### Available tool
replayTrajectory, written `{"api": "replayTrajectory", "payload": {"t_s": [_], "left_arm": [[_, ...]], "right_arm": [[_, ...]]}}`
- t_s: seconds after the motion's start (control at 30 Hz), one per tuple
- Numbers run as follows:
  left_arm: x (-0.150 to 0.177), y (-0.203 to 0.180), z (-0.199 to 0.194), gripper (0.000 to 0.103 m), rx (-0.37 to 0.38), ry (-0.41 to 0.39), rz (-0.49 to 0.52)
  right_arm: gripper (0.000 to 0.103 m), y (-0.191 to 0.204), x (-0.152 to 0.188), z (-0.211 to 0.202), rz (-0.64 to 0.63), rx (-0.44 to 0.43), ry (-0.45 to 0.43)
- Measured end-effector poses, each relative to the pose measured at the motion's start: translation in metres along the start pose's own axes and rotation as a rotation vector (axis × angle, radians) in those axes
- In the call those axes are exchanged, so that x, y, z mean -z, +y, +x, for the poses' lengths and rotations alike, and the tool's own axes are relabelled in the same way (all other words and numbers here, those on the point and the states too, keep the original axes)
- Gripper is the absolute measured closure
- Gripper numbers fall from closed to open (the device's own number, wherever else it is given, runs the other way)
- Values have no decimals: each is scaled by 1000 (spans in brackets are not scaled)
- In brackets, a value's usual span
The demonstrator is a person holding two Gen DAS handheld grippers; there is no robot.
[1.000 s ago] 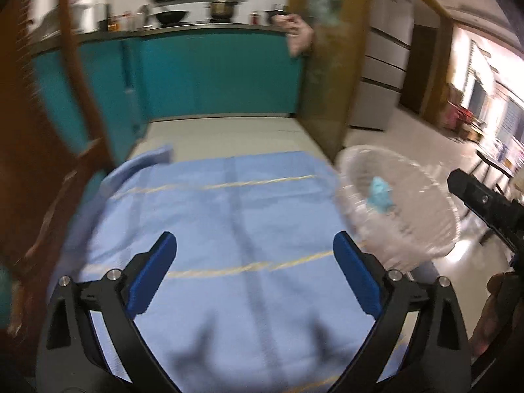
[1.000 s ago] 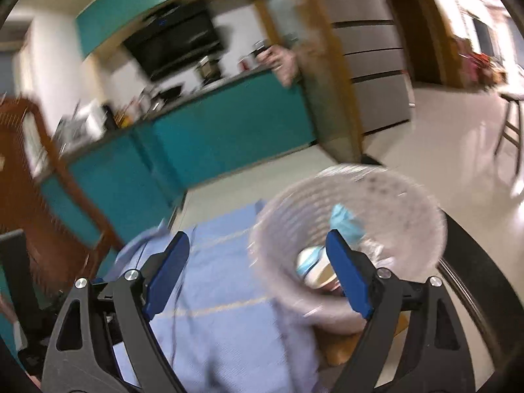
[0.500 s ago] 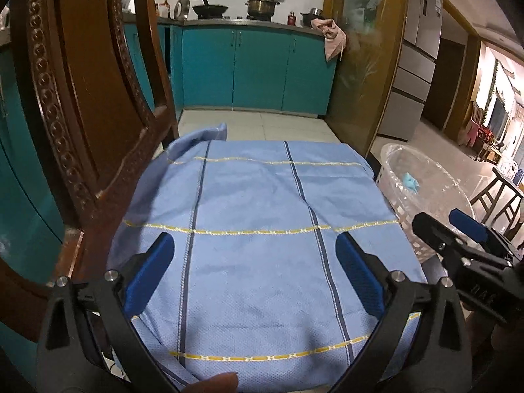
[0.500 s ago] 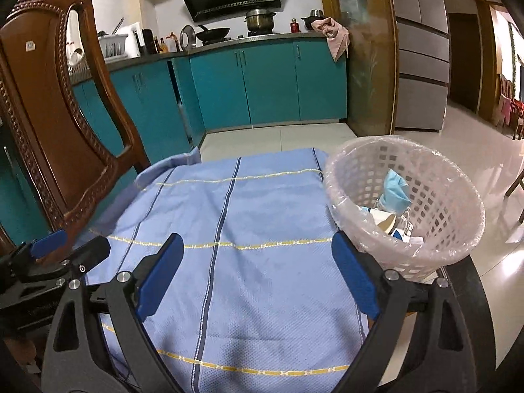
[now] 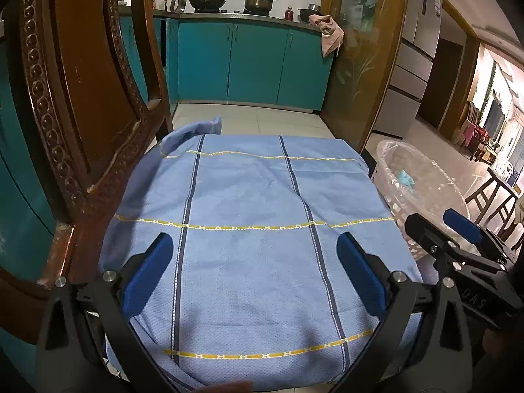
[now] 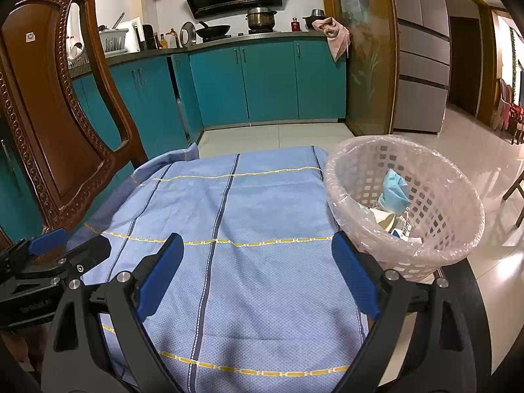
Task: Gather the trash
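A white lattice trash basket [image 6: 425, 216] lined with clear plastic stands at the right edge of the table; in the left wrist view the basket [image 5: 416, 180] shows at the right. Inside it lie a blue face mask [image 6: 394, 191] and some white paper scraps [image 6: 389, 219]. My left gripper [image 5: 253, 262] hovers open over the blue striped tablecloth [image 5: 249, 216], nothing between its blue pads. My right gripper [image 6: 257, 263] is also open and empty over the cloth [image 6: 229, 229], just left of the basket. Each gripper shows at the edge of the other's view.
A carved brown wooden chair [image 6: 55, 124] stands at the table's left side, close to the left gripper. Teal kitchen cabinets [image 6: 262, 78] with pots on the counter lie beyond a tiled floor. A grey fridge [image 6: 422, 49] and a dark stool [image 5: 491, 196] are to the right.
Both views swung left from the basket and steadied over the tablecloth; the blur is gone. The chair came into view at left, and both grippers stay open and empty.
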State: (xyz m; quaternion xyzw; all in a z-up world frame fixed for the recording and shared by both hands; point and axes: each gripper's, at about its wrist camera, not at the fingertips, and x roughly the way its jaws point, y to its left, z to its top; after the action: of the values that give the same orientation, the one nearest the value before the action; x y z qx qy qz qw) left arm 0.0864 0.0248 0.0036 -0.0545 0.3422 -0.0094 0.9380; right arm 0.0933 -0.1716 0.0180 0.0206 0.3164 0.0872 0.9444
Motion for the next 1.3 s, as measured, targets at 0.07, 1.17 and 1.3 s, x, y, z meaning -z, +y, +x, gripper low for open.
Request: {"api": "replayTrajectory", "payload": {"t_s": [0.07,1.17,1.3], "left_arm": [[0,0,0,3,-1,0,-2],[2,-1,2,3,-2,3,2],[2,-1,3,3,-3,4,5]], "right_arm": [[13,0,0,0,2,0,1],[13,0,0,0,1,0,3],[13,-2,1,0,0,0,4]]}}
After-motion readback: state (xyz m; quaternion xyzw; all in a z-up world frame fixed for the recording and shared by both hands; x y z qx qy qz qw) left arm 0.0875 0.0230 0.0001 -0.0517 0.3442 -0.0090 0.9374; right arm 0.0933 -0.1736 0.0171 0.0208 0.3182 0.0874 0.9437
